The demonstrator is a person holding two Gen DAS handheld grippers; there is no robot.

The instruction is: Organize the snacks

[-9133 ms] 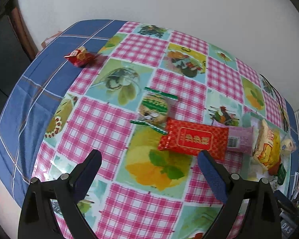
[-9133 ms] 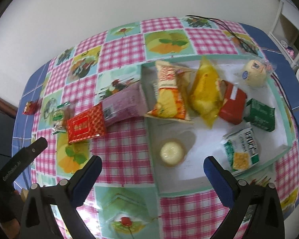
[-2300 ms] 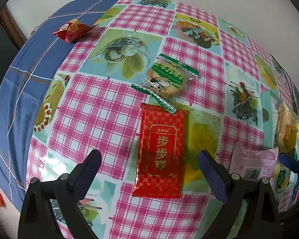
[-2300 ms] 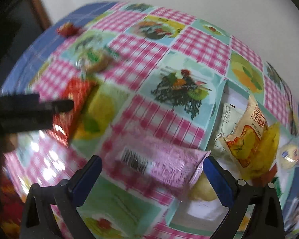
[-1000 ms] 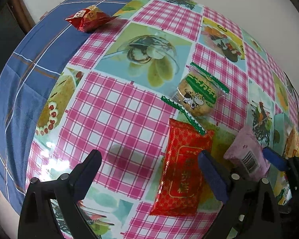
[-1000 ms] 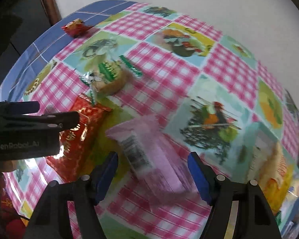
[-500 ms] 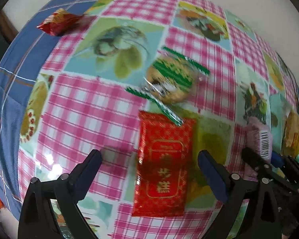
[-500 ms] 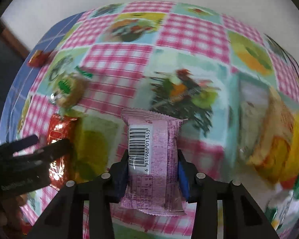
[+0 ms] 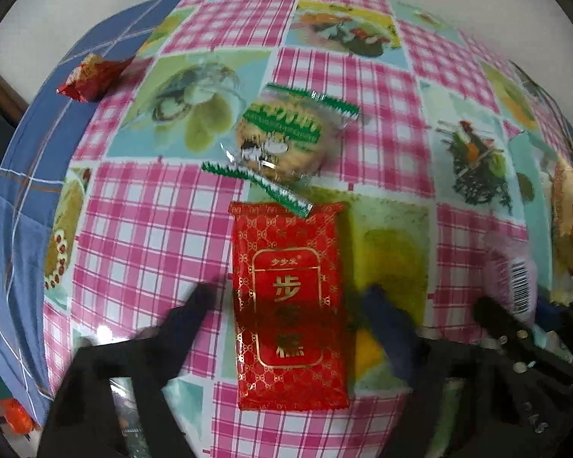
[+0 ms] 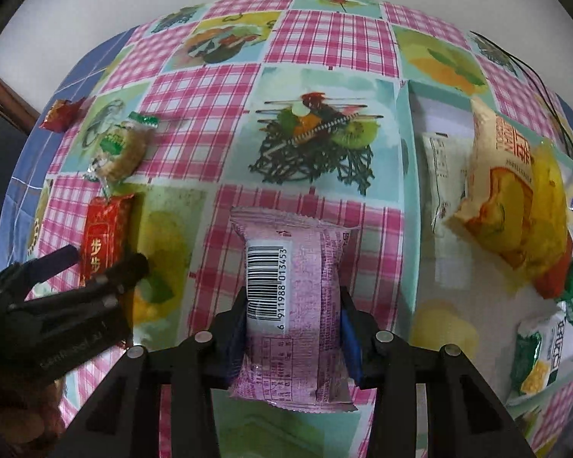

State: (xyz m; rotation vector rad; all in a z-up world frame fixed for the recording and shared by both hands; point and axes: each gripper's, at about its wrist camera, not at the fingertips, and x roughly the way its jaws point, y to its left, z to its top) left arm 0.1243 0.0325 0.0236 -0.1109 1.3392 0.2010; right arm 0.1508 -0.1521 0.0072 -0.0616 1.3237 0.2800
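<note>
My right gripper (image 10: 292, 301) is shut on a pink snack packet (image 10: 292, 267), barcode side up, held above the checked tablecloth just left of the white tray (image 10: 407, 198). The packet also shows at the right edge of the left wrist view (image 9: 513, 278). My left gripper (image 9: 290, 305) is open, its blurred fingers on either side of a red packet (image 9: 288, 305) lying flat on the cloth. In the right wrist view the left gripper (image 10: 103, 263) is at the red packet (image 10: 103, 236). A green-edged biscuit packet (image 9: 279, 141) lies just beyond the red one.
A small red snack (image 9: 91, 76) lies on the blue cloth border at far left. The tray holds several snacks, including a yellow-orange bag (image 10: 508, 191) and a green-white packet (image 10: 542, 355). A black cable (image 10: 534, 76) runs behind the tray.
My left gripper has dropped toward the red packet and its fingers have narrowed around it. My right gripper keeps hold of the pink packet and has shifted toward the tray.
</note>
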